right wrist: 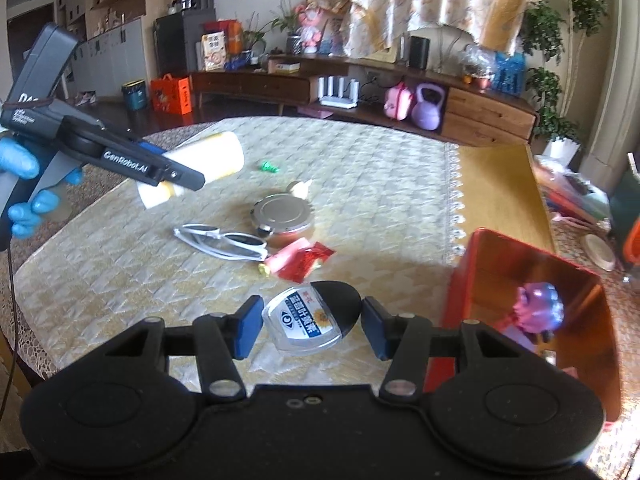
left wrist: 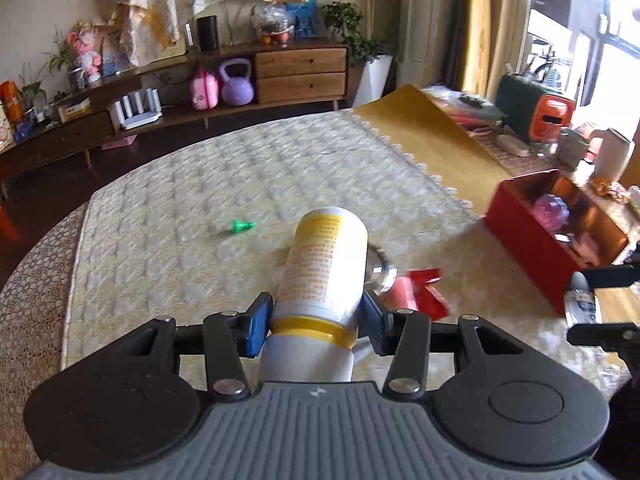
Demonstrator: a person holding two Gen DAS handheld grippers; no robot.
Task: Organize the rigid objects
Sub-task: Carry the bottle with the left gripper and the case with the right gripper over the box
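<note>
My left gripper [left wrist: 316, 320] is shut on a white and yellow bottle [left wrist: 324, 264] and holds it above the table; it also shows in the right wrist view [right wrist: 200, 164]. My right gripper [right wrist: 310, 326] is shut on a small clear bottle with a black cap [right wrist: 308, 320], just left of the red box [right wrist: 532, 308]. The red box [left wrist: 560, 236] holds a pink-purple toy [right wrist: 540, 308]. On the cloth lie a round metal tin [right wrist: 284, 214], white sunglasses [right wrist: 224, 242], red packets [right wrist: 302, 258] and a small green piece [right wrist: 269, 167].
The table carries a pale quilted cloth [left wrist: 240, 184] and a yellow mat [left wrist: 432, 136]. Clutter lies at the table's right end [left wrist: 540, 120]. A wooden sideboard [left wrist: 280, 72] stands beyond the table. A blue-gloved hand [right wrist: 24, 184] holds the left gripper.
</note>
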